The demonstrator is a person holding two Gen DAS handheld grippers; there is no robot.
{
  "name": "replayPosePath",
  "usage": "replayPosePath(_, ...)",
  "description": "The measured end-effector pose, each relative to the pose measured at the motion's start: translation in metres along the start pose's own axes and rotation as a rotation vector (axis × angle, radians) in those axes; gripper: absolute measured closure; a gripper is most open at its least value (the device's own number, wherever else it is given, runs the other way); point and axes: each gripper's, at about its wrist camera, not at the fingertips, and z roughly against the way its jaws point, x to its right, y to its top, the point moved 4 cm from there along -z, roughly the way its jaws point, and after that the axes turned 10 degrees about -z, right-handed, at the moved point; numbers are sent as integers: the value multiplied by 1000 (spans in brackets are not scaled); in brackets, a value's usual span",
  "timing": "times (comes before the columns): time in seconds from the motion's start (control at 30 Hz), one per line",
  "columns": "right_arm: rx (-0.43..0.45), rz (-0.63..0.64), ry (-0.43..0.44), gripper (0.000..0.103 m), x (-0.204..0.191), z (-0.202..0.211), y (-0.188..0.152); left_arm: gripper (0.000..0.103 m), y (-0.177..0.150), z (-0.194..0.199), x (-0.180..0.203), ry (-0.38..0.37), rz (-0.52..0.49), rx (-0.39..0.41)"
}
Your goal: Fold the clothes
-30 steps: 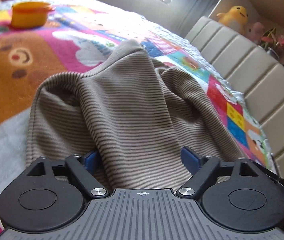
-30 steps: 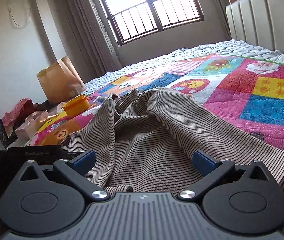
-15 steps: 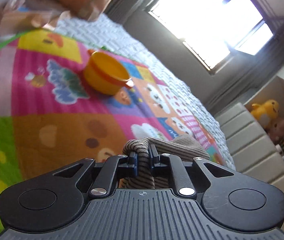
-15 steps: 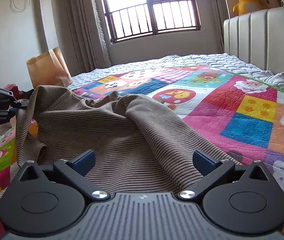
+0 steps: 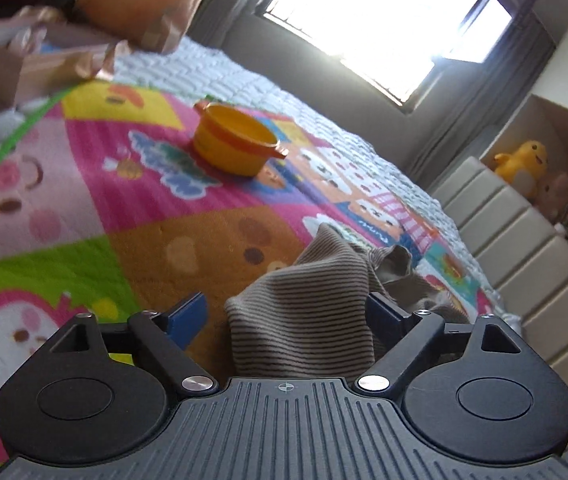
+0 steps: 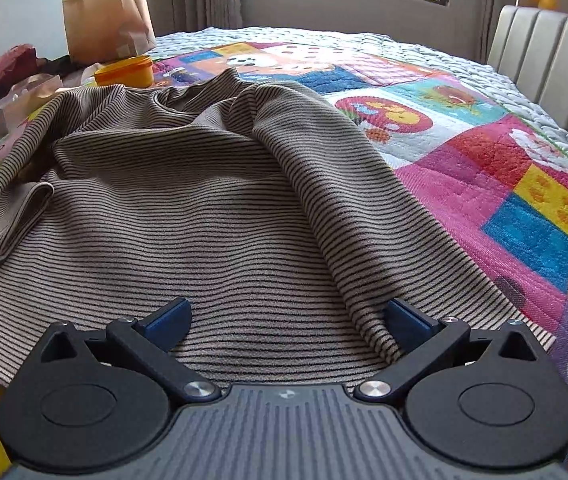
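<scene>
One rumpled striped garment [image 6: 212, 208], apparently a sweater, between spread fingers.

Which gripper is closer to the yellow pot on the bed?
Probably the left. The left gripper looks across bare quilt at the yellow pot. From the right gripper, the yellow pot sits beyond the whole striped shirt.

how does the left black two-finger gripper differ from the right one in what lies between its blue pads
The left gripper is open, and a narrow raised fold of the striped tan knit garment stands up between its pads. The right gripper is also open, but broad, mostly flat cloth lies under it, with one ridge running toward its right-hand pad. Both hang low over the colourful patchwork quilt, and neither is clamped.
</scene>
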Motion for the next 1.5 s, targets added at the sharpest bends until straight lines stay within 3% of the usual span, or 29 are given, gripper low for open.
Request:
replayPosePath(0.17, 145, 226, -86, 2, -23, 2, 37, 5, 11, -27, 40, 14, -267, -13)
replayPosePath(0.3, 117, 351, -159, 26, -24, -48, 57, 6, 10, -70, 52, 12, -325, -76)
replayPosePath(0.33, 98, 380, -179, 30, -23, -64, 59, 13, 8, -80, 54, 11, -339, -95)
replayPosePath(0.37, 79, 410, -200, 43, -21, -80, 60, 28, 6, -90, 55, 14, -356, -116)
replayPosePath(0.4, 60, 439, -220, 58, -20, -96, 61, 36, 4, -98, 53, 34, -371, -133)
replayPosePath(0.47, 48, 418, -231, 63, -9, -110, 62, 57, 1, -110, 44, 99, -398, -160)
replayPosePath(0.57, 37, 303, -206, 74, 11, -103, 62, 71, -5, -106, 33, 116, -384, -179)
replayPosePath(0.7, 16, 287, -189, 86, 17, -79, 44, 83, -14, -96, 20, 121, -353, -199)
replayPosePath(0.8, 9, 245, -168, 90, 23, -46, 33, 91, -19, -72, 23, 74, -326, -200)
replayPosePath(0.87, 33, 251, -205, 90, 30, -24, 27, 91, -18, -58, 23, 81, -345, -184)
replayPosePath(0.93, 63, 306, -305, 90, 41, -12, 25, 90, -12, -53, 21, 117, -370, -167)
replayPosePath(1.0, 51, 297, -338, 82, 54, -8, 30, 84, -2, -59, 12, 123, -315, -160)
replayPosePath(1.07, 46, 232, -264, 79, 55, 3, 38, 71, 9, -65, 4, 115, -244, -153)
replayPosePath(1.13, 57, 221, -163, 66, 42, 17, 44, 59, 13, -67, -1, 91, -183, -147)
replayPosePath(1.2, 89, 228, -73, 50, 20, 27, 53, 55, 13, -64, 0, 89, -180, -137)
replayPosePath(1.33, 141, 152, 128, 50, -22, 31, 87, 50, 12, -55, 4, 86, -201, -111)
replayPosePath(1.4, 101, 27, 246, 52, -37, 11, 112, 48, 12, -52, 8, 87, -226, -94)
replayPosePath(1.5, -4, -150, 367, 55, -58, -48, 141, 34, 12, -52, 3, 109, -235, -87)
